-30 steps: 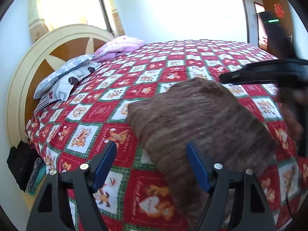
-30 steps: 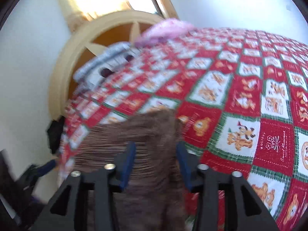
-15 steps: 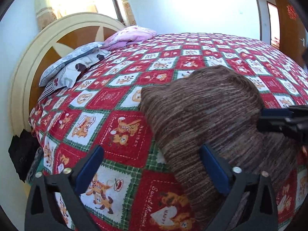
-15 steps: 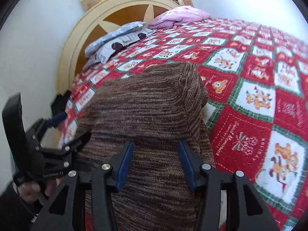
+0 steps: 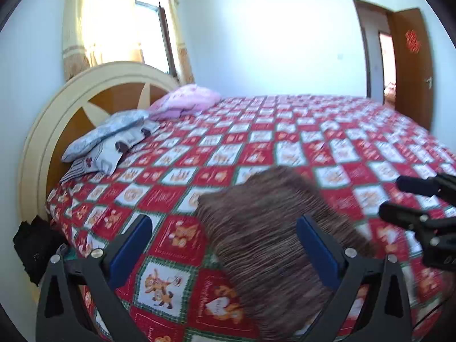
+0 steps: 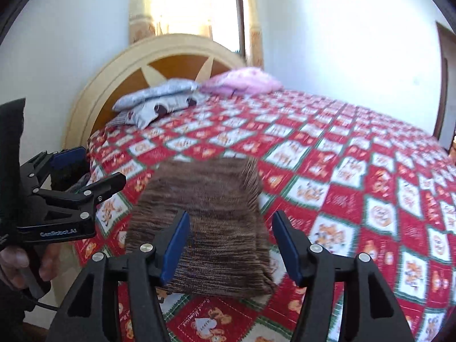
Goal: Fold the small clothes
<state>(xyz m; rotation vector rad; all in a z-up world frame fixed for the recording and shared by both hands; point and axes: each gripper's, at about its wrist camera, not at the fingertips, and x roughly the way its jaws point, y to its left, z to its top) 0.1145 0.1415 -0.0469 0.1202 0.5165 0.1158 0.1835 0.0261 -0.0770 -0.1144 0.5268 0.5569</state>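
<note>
Brown knit garment (image 6: 205, 216), folded, flat on bed nr edge.

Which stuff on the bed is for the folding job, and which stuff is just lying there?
For the job:
- brown knitted garment, lying folded on the quilt
- left claw, wide open
- right claw, opening, not pinching the garment

Just lying about:
- pink pillow
- grey patterned pillows
- red patchwork quilt
- black bundle beside the bed

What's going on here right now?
A person holds a hand-held gripper in each hand over a bed. A folded brown knit lies on the quilt near its edge. The left hand-held gripper is wide open and the right hand-held gripper is opening; neither grips the knit.
</note>
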